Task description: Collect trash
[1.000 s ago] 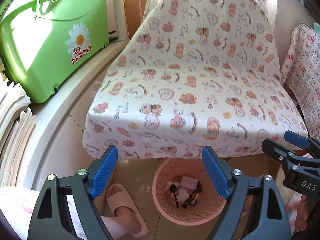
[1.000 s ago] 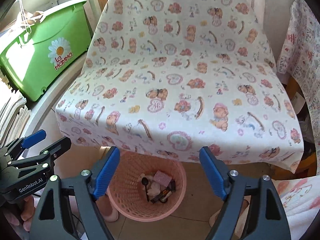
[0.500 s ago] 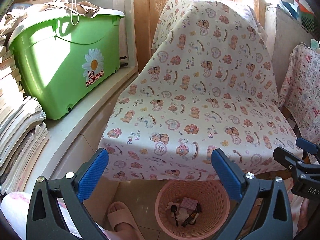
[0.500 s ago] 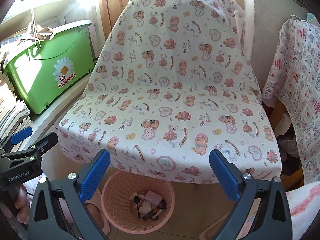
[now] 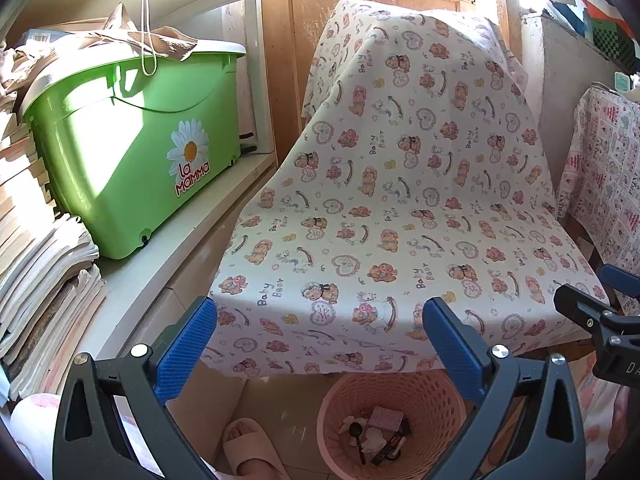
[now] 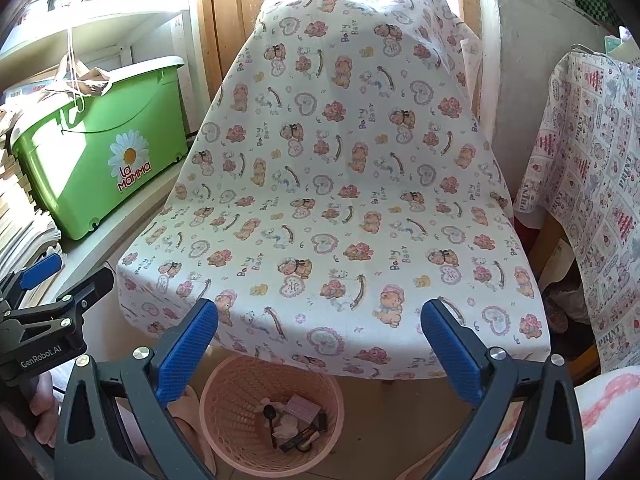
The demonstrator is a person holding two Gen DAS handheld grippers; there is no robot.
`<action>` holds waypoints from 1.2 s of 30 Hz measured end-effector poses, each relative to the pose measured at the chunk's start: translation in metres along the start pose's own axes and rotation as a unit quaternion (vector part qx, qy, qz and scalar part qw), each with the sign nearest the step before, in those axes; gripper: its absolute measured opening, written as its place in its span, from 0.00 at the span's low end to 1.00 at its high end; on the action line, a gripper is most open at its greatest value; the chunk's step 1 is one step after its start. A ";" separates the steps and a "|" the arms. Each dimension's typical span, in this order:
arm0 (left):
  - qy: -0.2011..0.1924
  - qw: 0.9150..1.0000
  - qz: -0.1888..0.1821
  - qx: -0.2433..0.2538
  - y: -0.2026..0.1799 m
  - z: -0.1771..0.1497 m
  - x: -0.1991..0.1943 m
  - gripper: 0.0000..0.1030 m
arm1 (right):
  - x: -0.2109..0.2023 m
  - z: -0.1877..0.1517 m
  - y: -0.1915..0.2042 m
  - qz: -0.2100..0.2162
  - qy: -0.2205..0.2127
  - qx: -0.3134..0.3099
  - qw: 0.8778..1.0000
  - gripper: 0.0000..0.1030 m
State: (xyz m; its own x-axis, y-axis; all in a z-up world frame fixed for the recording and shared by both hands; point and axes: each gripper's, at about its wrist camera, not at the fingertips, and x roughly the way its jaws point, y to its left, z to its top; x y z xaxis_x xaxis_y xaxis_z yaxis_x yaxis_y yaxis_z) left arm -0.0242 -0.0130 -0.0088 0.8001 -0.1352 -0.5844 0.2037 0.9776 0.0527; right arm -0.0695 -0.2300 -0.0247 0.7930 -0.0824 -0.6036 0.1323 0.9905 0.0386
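Both cameras have tilted upward over the last second: the pink basket (image 5: 390,420), which sat near the middle bottom a second ago, now lies at the very bottom edge of the left wrist view, partly tucked under the front hem of the bear-print cloth (image 5: 400,208) draped over the chair. In the right wrist view the basket (image 6: 272,416) sits at lower centre-left, between the blue pads. The trash (image 6: 294,416) is already inside it: a small pink checked box, a dark spoon-like piece, crumpled pale paper and some dark bits at the bottom.

The left gripper (image 5: 320,344) is spread wide with nothing between its pads; the right gripper (image 6: 320,344) is likewise spread and empty. Each also shows at the side edge of the other's frame.

The lift brings more of the room into view: the green tub (image 5: 136,152) at the upper left, stacked papers (image 5: 40,272) at the far left, and a second printed cloth (image 6: 592,200) at the right edge. A slippered foot (image 5: 252,452) stands just beside the basket.

Judged from this, the pieces seen so far are binned and both claws are free, so the raised view likely means a scan for further trash; none is visible on the chair seat or the ledge
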 end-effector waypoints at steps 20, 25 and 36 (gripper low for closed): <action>0.013 1.000 0.016 -0.006 0.002 -0.003 0.005 0.99 | 0.000 0.001 -0.002 0.001 0.000 0.007 1.000 0.99; 0.016 1.000 0.016 -0.005 0.002 -0.004 0.006 0.99 | 0.001 0.001 -0.003 0.001 0.000 0.006 1.000 0.99; 0.019 1.000 0.017 -0.003 0.003 -0.004 0.008 0.99 | 0.002 -0.001 -0.004 0.000 0.002 0.008 1.000 0.99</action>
State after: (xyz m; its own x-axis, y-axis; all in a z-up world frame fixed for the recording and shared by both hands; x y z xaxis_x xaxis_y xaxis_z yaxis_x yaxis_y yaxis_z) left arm -0.0198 -0.0104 -0.0166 0.7844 -0.0967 -0.6127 0.1740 0.9824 0.0678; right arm -0.0691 -0.2341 -0.0266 0.7904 -0.0820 -0.6070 0.1421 0.9885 0.0515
